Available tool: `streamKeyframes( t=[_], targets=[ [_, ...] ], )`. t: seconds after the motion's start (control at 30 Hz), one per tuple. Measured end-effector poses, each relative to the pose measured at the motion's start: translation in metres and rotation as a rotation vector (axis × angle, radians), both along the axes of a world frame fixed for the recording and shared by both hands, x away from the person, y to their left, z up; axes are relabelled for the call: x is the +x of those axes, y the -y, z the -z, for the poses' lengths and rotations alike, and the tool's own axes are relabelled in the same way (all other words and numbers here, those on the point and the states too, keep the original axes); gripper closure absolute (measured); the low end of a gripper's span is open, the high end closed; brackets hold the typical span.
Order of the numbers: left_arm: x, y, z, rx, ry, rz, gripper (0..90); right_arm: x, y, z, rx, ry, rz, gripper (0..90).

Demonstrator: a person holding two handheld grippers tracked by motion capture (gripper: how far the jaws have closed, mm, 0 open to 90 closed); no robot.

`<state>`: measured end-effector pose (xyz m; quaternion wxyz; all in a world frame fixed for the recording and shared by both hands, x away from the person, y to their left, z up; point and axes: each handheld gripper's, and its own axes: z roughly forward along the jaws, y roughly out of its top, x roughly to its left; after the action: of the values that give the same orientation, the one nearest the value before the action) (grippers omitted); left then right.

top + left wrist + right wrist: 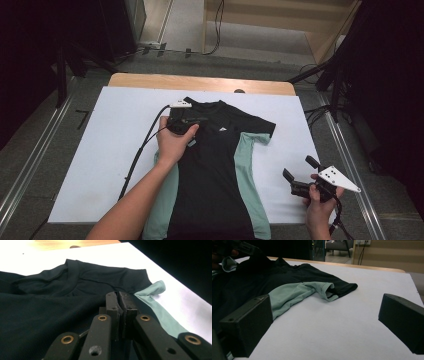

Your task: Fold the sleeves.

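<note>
On the white sheet that covers the table, seen from the high view, a black T-shirt with mint side panels lies face up, collar toward the far edge and hem hanging off the near edge. The left gripper rests on the shirt's chest just below the collar, the hand pressing down behind it, probably to pin or pinch the cloth for a fold. The right gripper hovers off the shirt near the right edge of the sheet, clear of the fabric, likely waiting for its turn.

In the left gripper view, the jaws stand pressed together with no gap between them, low against the black fabric; whether a pinch of cloth is caught between them I cannot tell. Beyond them the mint sleeve lies toward the sheet's edge.

In the right gripper view, the jaws stand wide apart with nothing between them, above bare sheet. They face the folded-under sleeve, mint with a black tip, which looks like the next thing to grasp.
</note>
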<state>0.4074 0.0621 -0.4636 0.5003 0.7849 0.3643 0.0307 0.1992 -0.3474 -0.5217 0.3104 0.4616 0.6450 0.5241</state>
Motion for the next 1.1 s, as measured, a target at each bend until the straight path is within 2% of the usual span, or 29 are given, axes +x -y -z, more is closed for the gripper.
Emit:
streamKeyframes(
  t=[0.1, 0.2, 0.3, 0.33, 0.47, 0.87, 1.0, 1.07, 1.1],
  targets=[
    [-0.002, -0.003, -0.003, -0.052, 0.009, 0.019, 82.2, 0.000, 0.000, 0.000, 0.001, -0.001, 0.000, 0.0],
    [-0.007, -0.006, -0.010, -0.071, 0.035, 0.034, 59.9, 0.000, 0.000, 0.000, 0.000, -0.001, 0.002, 0.0],
    [-0.013, -0.009, -0.019, -0.074, 0.070, 0.035, 43.1, 0.000, 0.000, 0.000, -0.001, -0.002, 0.002, 0.0],
    [-0.015, -0.011, -0.022, -0.075, 0.078, 0.037, 40.1, 0.000, 0.000, 0.000, -0.001, -0.002, 0.003, 0.0],
    [-0.021, -0.018, -0.030, -0.083, 0.105, 0.051, 33.8, 0.000, 0.000, 0.000, -0.001, -0.001, 0.003, 0.0],
    [-0.037, -0.053, -0.030, -0.104, 0.152, 0.013, 23.0, 0.000, -0.001, 0.000, -0.001, -0.001, 0.003, 0.0],
    [-0.044, -0.063, -0.031, -0.101, 0.170, -0.002, 11.5, 0.000, -0.001, 0.000, -0.008, -0.001, 0.005, 0.0],
    [-0.048, -0.071, -0.031, -0.105, 0.185, -0.008, 10.6, 0.000, -0.001, 0.000, -0.010, 0.000, 0.005, 0.0],
    [-0.050, -0.074, -0.032, -0.106, 0.190, -0.015, 6.8, 0.000, -0.001, 0.000, -0.011, -0.001, 0.005, 0.0]
  ],
)
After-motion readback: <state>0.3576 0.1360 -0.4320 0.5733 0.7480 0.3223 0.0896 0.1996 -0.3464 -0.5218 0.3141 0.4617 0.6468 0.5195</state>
